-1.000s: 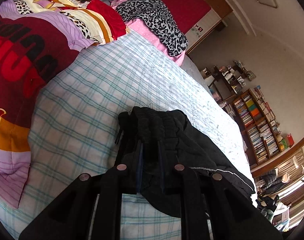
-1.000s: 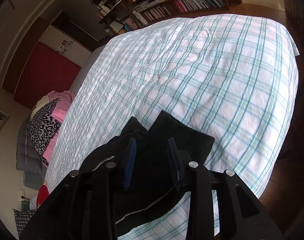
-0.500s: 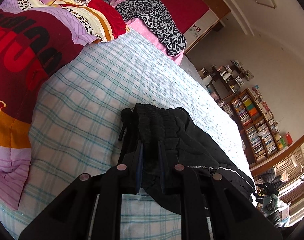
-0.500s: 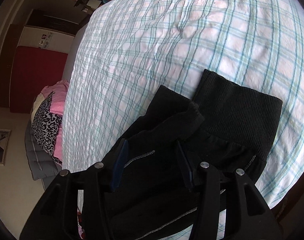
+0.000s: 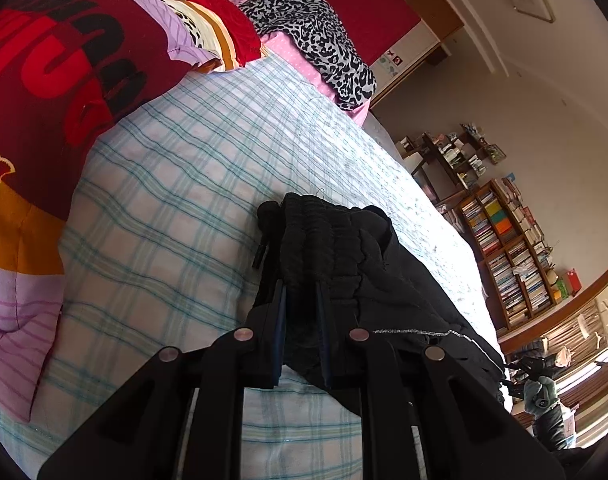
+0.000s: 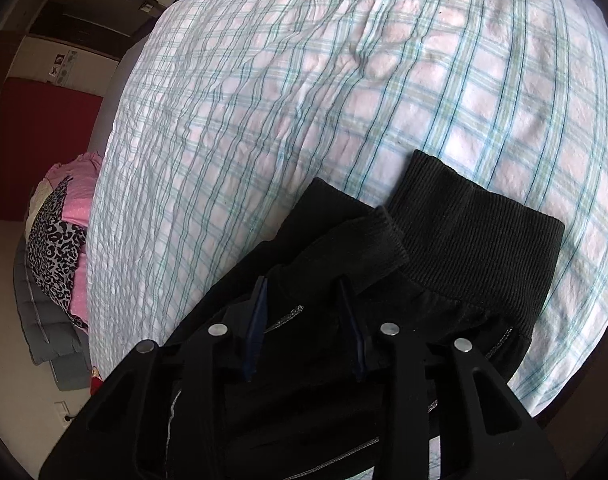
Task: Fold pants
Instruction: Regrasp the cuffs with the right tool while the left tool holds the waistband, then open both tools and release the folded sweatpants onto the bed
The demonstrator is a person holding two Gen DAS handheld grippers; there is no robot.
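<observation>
Left fingers [image 5: 281, 320] pinching pants [image 5: 344, 248] waistband, right fingers [image 6: 260, 312] closing astride leg

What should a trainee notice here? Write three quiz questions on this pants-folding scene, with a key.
1. True or false: the left gripper is shut on the gathered waistband of the black pants.
2. What do the pants lie on? A. a checked bedsheet; B. a wooden floor; C. a kitchen table.
3. In the right wrist view, how many ribbed cuffs of the pants show?

Key: 1 true; 2 A; 3 two.
</observation>
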